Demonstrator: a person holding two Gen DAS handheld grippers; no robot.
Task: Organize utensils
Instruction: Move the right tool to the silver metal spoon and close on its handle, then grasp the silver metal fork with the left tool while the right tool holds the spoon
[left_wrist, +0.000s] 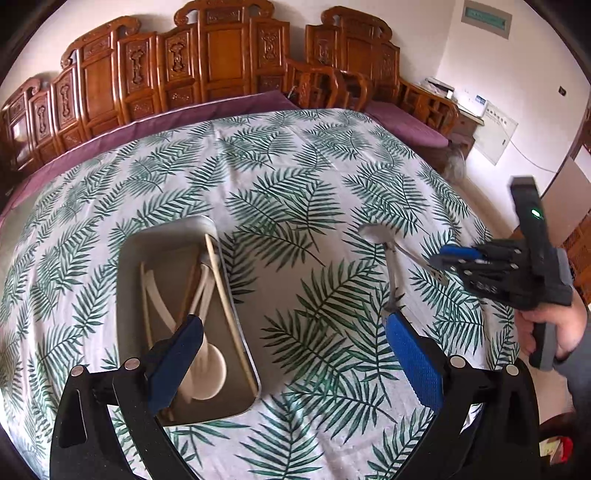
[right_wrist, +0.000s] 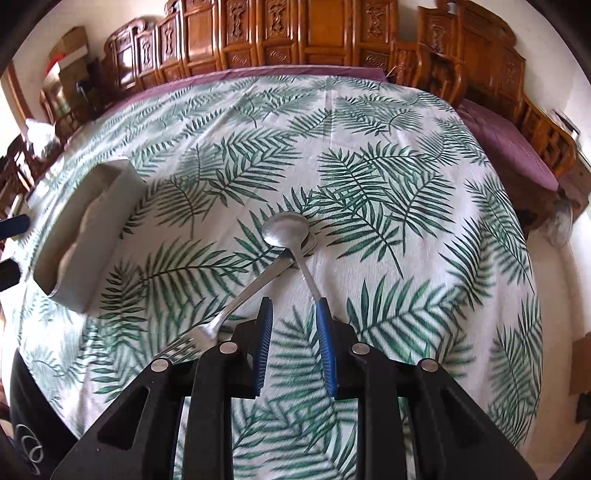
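A metal spoon and a metal fork lie crossed on the leaf-print tablecloth, the spoon bowl on top. My right gripper is open and empty, with its right finger beside the end of the spoon handle. In the left wrist view the spoon lies right of centre, and the right gripper hovers at its handle. A white rectangular tray holds chopsticks and cream plastic spoons. My left gripper is open and empty above the tray's near end.
The tray stands at the table's left in the right wrist view. Carved wooden chairs with purple cushions line the far side of the table. A white wall and a cabinet are at the right.
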